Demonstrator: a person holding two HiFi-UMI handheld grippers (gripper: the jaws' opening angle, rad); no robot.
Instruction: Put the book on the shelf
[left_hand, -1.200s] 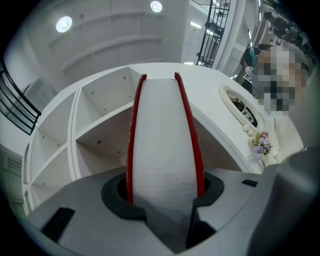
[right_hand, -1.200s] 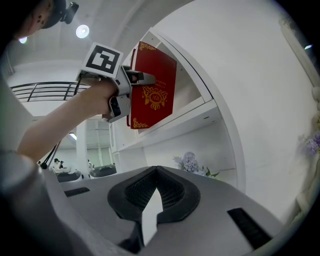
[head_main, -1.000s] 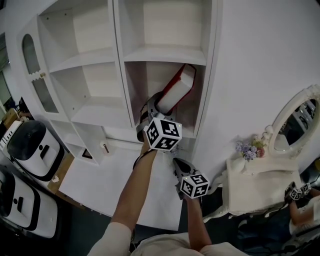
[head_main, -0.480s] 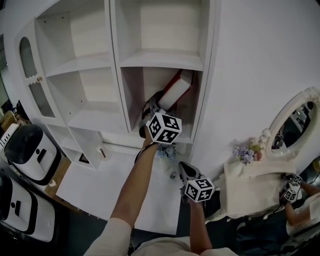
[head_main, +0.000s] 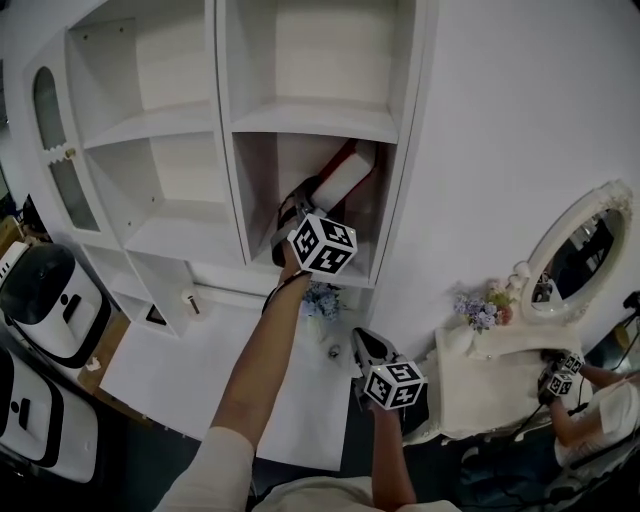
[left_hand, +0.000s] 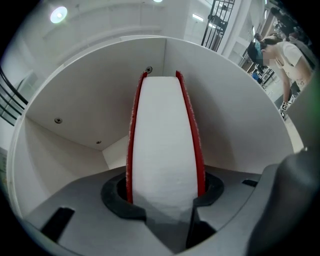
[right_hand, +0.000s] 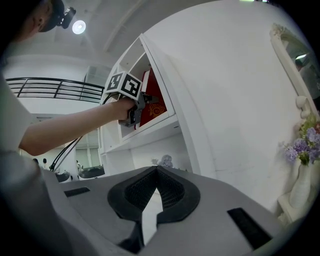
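A red-covered book (head_main: 343, 178) with a white page block (left_hand: 164, 145) sits tilted inside the lower right compartment of the white shelf unit (head_main: 315, 122), its far end leaning toward the right wall. My left gripper (head_main: 300, 203) reaches into that compartment, shut on the book's near end, with a red cover against each jaw (left_hand: 165, 200). In the right gripper view the book (right_hand: 151, 100) and the left gripper (right_hand: 134, 107) show at the shelf opening. My right gripper (head_main: 360, 340) hangs lower, in front of the table, shut with nothing in it (right_hand: 156, 187).
A white table (head_main: 200, 370) stands under the shelves with a small flower bunch (head_main: 322, 298) on it. A white dresser with an oval mirror (head_main: 585, 250) and a flower vase (head_main: 480, 310) stands at the right. White appliances (head_main: 45, 300) sit at the left. Another person's hand (head_main: 560, 385) is at the lower right.
The left gripper has pushed the book further into the compartment, and the book lies deeper and flatter toward the back. The right gripper has drifted slightly, still shut.
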